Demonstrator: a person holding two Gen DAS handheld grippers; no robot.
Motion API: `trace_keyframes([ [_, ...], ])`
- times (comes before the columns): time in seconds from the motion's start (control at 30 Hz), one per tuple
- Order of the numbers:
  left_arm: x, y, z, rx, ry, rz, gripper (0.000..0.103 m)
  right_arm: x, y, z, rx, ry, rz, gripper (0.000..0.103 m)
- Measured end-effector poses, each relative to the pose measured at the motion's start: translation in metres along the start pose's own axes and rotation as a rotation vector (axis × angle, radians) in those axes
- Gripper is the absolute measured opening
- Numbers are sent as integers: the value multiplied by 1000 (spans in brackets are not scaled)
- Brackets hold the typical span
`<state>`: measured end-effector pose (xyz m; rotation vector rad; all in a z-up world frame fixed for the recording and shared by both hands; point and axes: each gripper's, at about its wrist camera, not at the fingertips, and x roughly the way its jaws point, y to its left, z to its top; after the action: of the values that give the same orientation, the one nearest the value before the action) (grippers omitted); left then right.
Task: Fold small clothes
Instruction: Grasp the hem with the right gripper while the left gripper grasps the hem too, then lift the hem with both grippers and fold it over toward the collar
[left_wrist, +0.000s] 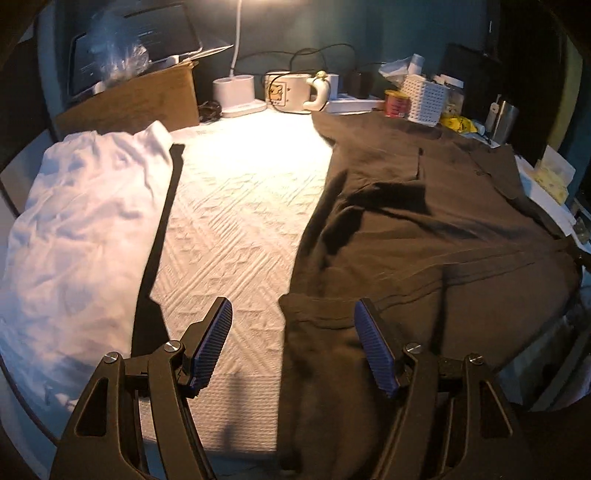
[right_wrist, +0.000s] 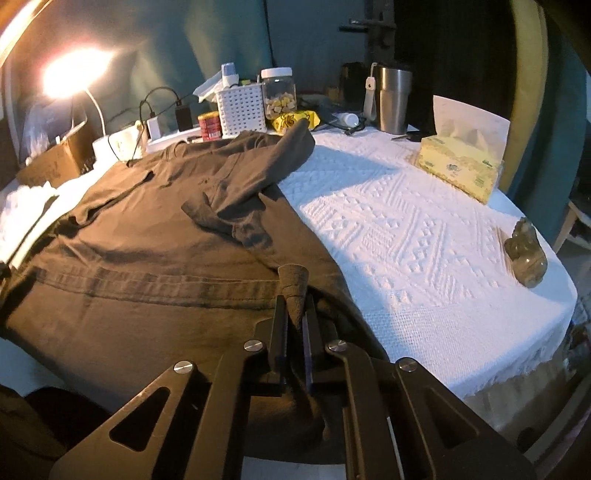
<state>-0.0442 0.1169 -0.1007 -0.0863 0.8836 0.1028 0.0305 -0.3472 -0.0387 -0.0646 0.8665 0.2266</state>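
Observation:
A dark brown T-shirt (left_wrist: 424, 229) lies spread on the white textured tablecloth (left_wrist: 240, 206); it also shows in the right wrist view (right_wrist: 147, 258), with one sleeve folded inward. My left gripper (left_wrist: 293, 347) is open and empty, hovering over the shirt's near left corner. My right gripper (right_wrist: 295, 314) is shut on a pinch of the brown shirt's hem, which sticks up between the pads. A folded white garment (left_wrist: 74, 240) lies at the left.
Along the back stand a cardboard box (left_wrist: 136, 99), a lamp base (left_wrist: 240, 96), a mug (left_wrist: 291, 92), a red can (left_wrist: 396, 103) and a white basket (left_wrist: 424, 99). A tissue box (right_wrist: 458, 166), a steel tumbler (right_wrist: 395, 99) and a small figurine (right_wrist: 526, 258) stand at the right.

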Motion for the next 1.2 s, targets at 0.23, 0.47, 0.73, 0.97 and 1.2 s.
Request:
trace_keyframes([
  [0.23, 14, -9, -8, 31, 34, -69, 27, -18, 0, 5, 25, -37, 41, 7],
  [0.47, 7, -16, -7, 55, 2, -71, 7, -33, 2, 10, 30, -74, 47, 7],
  [0.73, -20, -19, 3, 70, -88, -66, 5, -47, 4, 16, 24, -110, 45, 7],
  [0.97, -31, -20, 11, 98, -143, -34, 5, -55, 3, 22, 28, -140, 52, 7],
  [1.2, -38, -19, 17, 92, -163, -27, 5, -60, 1, 29, 25, -157, 48, 7],
])
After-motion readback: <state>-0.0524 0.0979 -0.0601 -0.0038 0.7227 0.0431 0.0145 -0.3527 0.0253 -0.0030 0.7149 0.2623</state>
